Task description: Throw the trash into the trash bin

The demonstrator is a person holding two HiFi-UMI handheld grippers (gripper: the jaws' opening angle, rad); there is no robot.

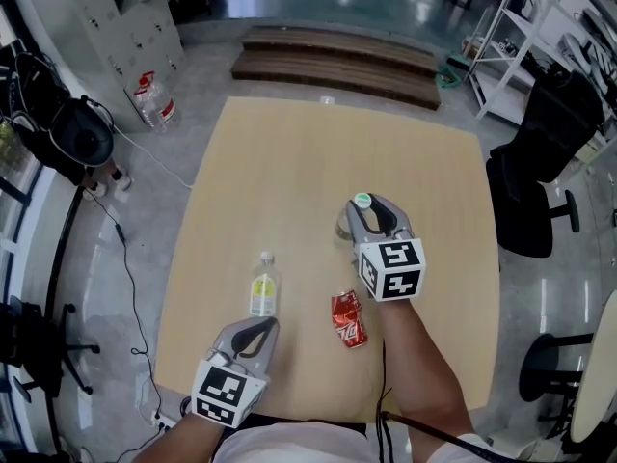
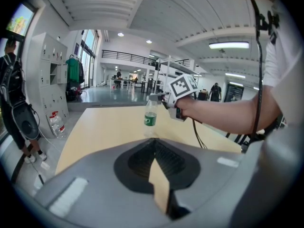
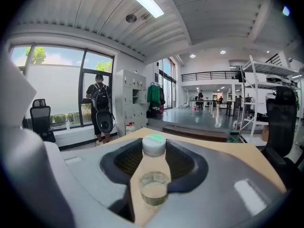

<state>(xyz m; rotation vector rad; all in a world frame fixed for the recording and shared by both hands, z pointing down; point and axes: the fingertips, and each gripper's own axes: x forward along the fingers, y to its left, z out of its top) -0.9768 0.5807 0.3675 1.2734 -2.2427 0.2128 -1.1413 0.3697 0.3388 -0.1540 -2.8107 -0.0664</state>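
Observation:
A clear bottle with a green cap stands upright on the wooden table. My right gripper is closed round its neck; in the right gripper view the cap fills the gap and touches both jaws. The left gripper view shows that bottle with the right gripper at its top. A second bottle with a yellow label lies near the front, just ahead of my left gripper, which is shut and holds nothing. A crushed red can lies beside my right forearm.
A black office chair stands off the table's right edge. Wooden steps lie beyond the far edge, and a water jug stands on the floor at the far left. A person with a backpack stands by the window.

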